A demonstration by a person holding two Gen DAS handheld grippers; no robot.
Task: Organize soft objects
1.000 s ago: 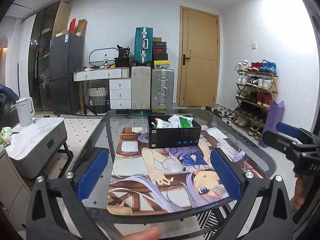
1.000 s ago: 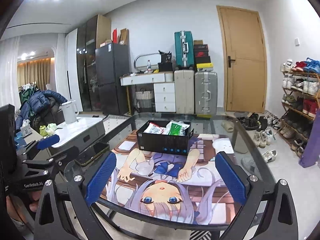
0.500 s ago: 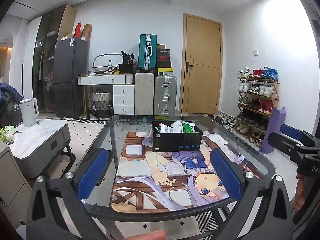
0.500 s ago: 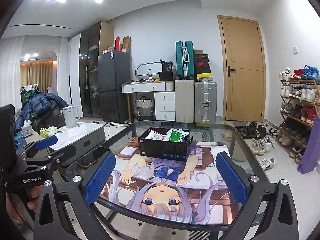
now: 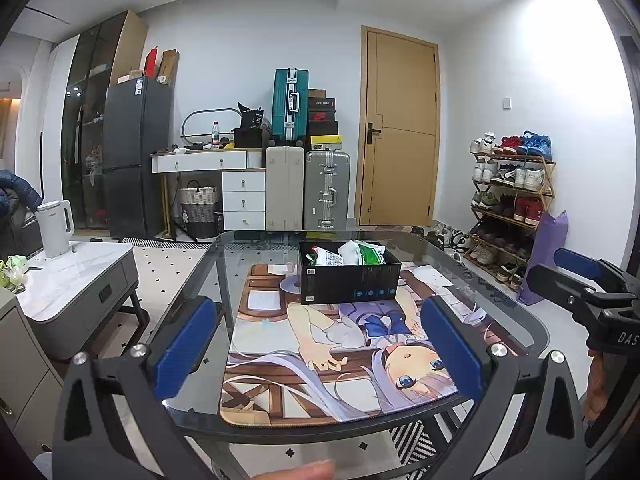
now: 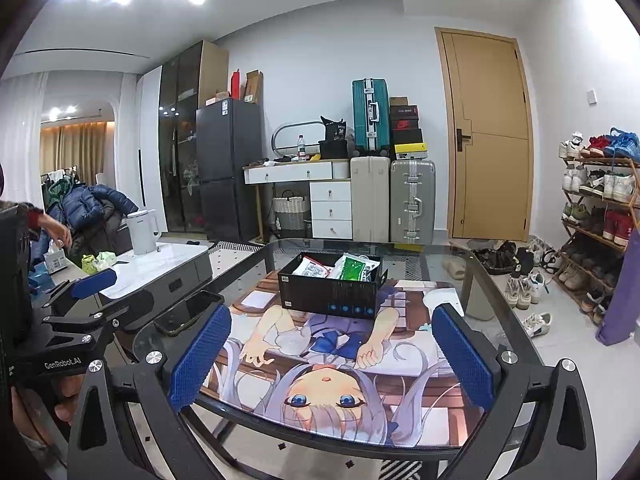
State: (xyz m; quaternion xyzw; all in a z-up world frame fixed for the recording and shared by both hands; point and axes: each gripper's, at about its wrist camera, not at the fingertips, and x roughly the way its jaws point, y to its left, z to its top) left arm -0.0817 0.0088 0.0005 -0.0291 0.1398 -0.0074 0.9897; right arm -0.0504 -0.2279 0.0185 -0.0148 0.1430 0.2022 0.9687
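A black box (image 5: 349, 282) sits toward the far end of the glass surface (image 5: 520, 320), on the far part of an illustrated mat (image 5: 320, 360). Its long axis runs left to right across the surface, with one long printed side facing the near edge; in the right wrist view that box (image 6: 332, 295) appears turned slightly, its right end a little farther away. Soft packets stand in it — a white one (image 6: 310, 268) at the left and a green one (image 6: 354, 270) at the right, both leaning and poking above the rim.

The left gripper (image 5: 318, 350) hangs over the near edge of the surface, its blue pads spread wide with nothing between them. The right gripper (image 6: 330, 356) is likewise wide apart and empty, held near the same edge, well short of the box. A dark phone (image 6: 188, 312) lies on the glass at the mat's left side.
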